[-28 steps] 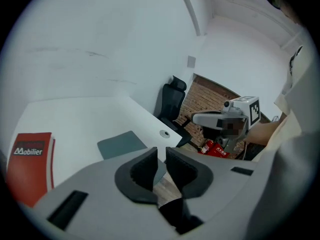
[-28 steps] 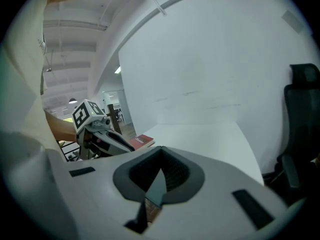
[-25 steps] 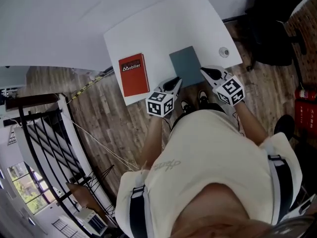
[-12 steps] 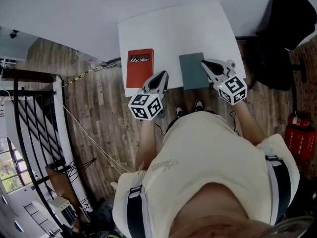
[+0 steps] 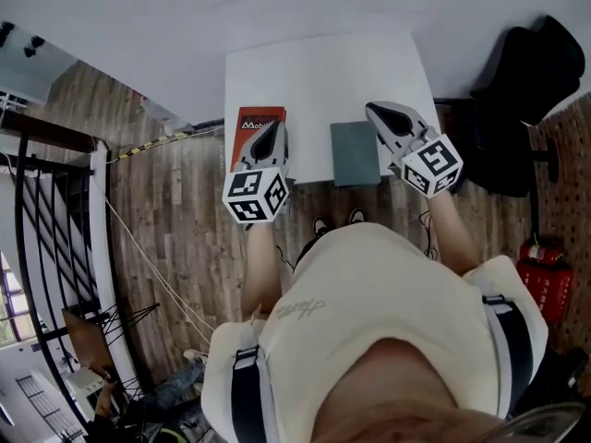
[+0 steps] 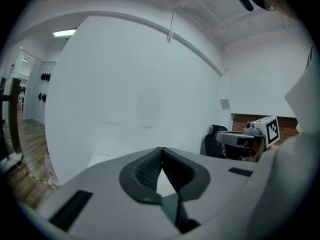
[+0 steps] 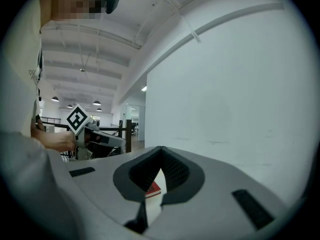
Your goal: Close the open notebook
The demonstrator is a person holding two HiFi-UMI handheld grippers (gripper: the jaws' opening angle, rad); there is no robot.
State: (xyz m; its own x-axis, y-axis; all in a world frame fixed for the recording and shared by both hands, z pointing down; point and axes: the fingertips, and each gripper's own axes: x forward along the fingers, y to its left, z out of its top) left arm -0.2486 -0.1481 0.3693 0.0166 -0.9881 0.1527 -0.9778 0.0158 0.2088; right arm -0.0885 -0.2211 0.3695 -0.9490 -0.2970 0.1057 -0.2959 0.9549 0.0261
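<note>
At the left of the white tabletop [image 5: 314, 81], your left tongs [image 5: 271, 137] have come up off the work and swung out over the red book [image 5: 249, 116]. A second ago they sat low at the near left corner of the grey notebook [image 5: 355, 153] with the jaws partly apart; now the tips meet with nothing between them. The notebook lies closed and flat at the tabletop's front edge, between your two hands, plain cover up and no page showing. To its right, your right tongs [image 5: 380, 116] have lifted too, from the near right corner to above the far right one. They are closed and empty as well, and only the red book shows through the gap under their tips. Neither tool touches the notebook, so I judge the closing done and this the withdrawal.

The tabletop carries only the two books, lying well apart. Around it, left to right: a dark railing [image 5: 46, 131], wood-plank floor [image 5: 175, 210], a plain white wall [image 5: 277, 7] beyond the tabletop, a black chair [image 5: 526, 72] just past its right edge, and nearer you a red fire extinguisher [image 5: 540, 280].
</note>
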